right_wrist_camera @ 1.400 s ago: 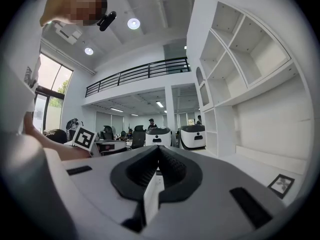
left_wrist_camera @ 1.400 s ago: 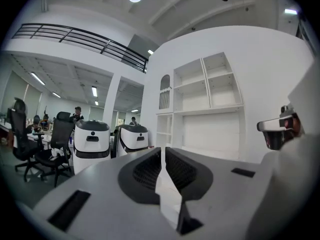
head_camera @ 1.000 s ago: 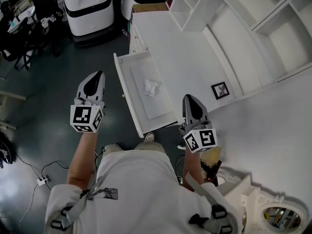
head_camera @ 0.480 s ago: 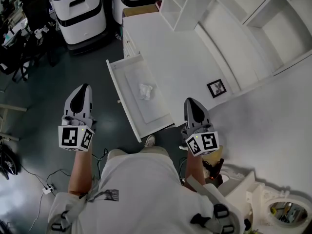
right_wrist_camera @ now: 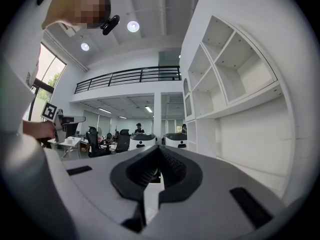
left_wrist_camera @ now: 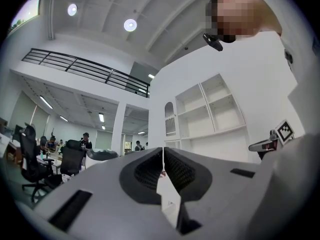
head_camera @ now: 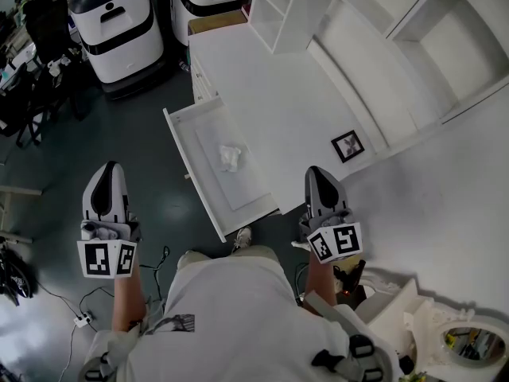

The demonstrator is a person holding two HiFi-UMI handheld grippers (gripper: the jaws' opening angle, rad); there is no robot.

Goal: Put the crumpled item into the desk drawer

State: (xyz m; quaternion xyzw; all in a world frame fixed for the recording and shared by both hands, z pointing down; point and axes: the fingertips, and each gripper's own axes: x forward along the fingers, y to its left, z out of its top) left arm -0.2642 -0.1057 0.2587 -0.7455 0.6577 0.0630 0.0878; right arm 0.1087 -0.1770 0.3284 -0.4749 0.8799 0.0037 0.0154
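A crumpled white item [head_camera: 230, 157] lies inside the open white desk drawer [head_camera: 183, 151], which sticks out from the desk's front edge. My left gripper [head_camera: 108, 173] hangs over the dark floor, well left of the drawer, jaws shut and empty. My right gripper [head_camera: 316, 173] is above the desk's near edge, right of the drawer, also shut with nothing between its jaws. In the left gripper view the left gripper [left_wrist_camera: 163, 151] shows its jaws pressed together; the right gripper [right_wrist_camera: 159, 150] in its own view is likewise shut.
A small framed picture [head_camera: 348, 146] lies on the white desk [head_camera: 278, 94]. White shelving [head_camera: 382, 46] stands at the right. Two white machines [head_camera: 111, 22] stand on the floor at the back. Cables and a power strip [head_camera: 79, 319] lie at lower left.
My left gripper has drifted left and back toward my body, away from the drawer. The right gripper has shifted slightly. The crumpled item stays in the drawer.
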